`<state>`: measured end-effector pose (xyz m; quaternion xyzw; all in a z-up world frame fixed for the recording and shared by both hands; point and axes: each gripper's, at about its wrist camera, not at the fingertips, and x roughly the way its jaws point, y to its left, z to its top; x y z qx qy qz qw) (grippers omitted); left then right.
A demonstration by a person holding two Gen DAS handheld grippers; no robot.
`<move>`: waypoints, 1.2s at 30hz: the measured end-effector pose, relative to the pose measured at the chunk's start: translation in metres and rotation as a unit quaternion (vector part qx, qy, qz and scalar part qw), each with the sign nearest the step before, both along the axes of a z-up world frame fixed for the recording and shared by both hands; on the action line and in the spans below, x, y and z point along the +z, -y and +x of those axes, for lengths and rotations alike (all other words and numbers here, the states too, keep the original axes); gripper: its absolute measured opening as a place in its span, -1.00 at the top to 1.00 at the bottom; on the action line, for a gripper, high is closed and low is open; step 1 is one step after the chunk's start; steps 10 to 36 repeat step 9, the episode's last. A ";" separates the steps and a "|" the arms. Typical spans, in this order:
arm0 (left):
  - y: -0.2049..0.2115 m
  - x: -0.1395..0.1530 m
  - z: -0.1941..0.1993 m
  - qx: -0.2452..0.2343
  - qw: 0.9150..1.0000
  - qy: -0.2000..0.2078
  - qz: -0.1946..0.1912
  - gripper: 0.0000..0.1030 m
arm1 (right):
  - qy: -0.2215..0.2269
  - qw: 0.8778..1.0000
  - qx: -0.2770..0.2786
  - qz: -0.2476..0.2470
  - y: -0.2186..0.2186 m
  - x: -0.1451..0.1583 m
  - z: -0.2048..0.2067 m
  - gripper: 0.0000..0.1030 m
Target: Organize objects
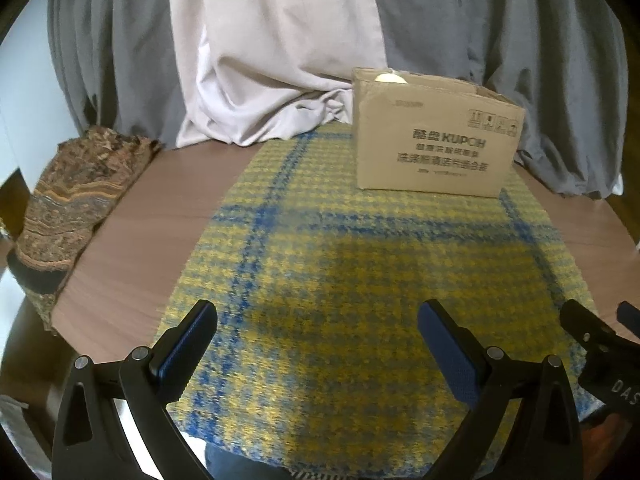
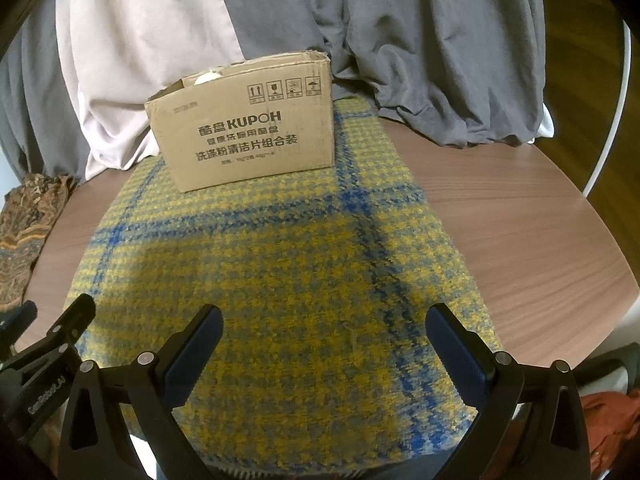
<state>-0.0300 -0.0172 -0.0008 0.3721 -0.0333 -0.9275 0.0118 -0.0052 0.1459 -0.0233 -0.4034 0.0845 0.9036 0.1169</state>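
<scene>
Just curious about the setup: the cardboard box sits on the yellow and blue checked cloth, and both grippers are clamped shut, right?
Not quite. The cardboard box does sit on the checked cloth, but both wrist views show the left gripper and right gripper open, holding nothing.

A home: draped curtains (image 1: 120,60) behind a wooden table (image 1: 160,220) spread with plaid cloth (image 1: 340,260).

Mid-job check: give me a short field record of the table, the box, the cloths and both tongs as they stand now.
surface: round brown wooden table
mat: yellow-and-blue plaid woven cloth, spread flat at centre
box: brown printed cardboard box, on the mat's far end, top open
contents: something pale inside, unclear
side item: brown patterned folded fabric, table's left edge
left tongs: open, empty, over mat
right tongs: open, empty, over mat
</scene>
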 end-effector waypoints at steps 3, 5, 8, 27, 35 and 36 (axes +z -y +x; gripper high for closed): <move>0.000 0.000 -0.001 -0.001 1.000 0.001 0.000 -0.99 | -0.001 1.000 -0.002 -0.003 0.000 0.000 0.000 -0.97; 0.001 -0.001 -0.001 0.000 1.000 0.001 0.001 -0.99 | 0.000 1.000 -0.002 -0.002 0.000 -0.001 -0.001 -0.97; 0.001 -0.001 -0.002 -0.003 1.000 0.003 0.001 -0.99 | 0.000 1.000 -0.002 -0.002 0.000 -0.001 -0.001 -0.97; 0.001 -0.001 -0.002 -0.006 1.000 0.005 0.004 -0.99 | 0.000 1.000 -0.002 -0.003 0.000 -0.001 -0.001 -0.97; 0.001 -0.001 -0.002 -0.006 1.000 0.005 0.004 -0.99 | 0.000 1.000 -0.002 -0.003 0.000 -0.001 -0.001 -0.97; 0.001 -0.001 -0.002 -0.006 1.000 0.005 0.004 -0.99 | 0.000 1.000 -0.002 -0.003 0.000 -0.001 -0.001 -0.97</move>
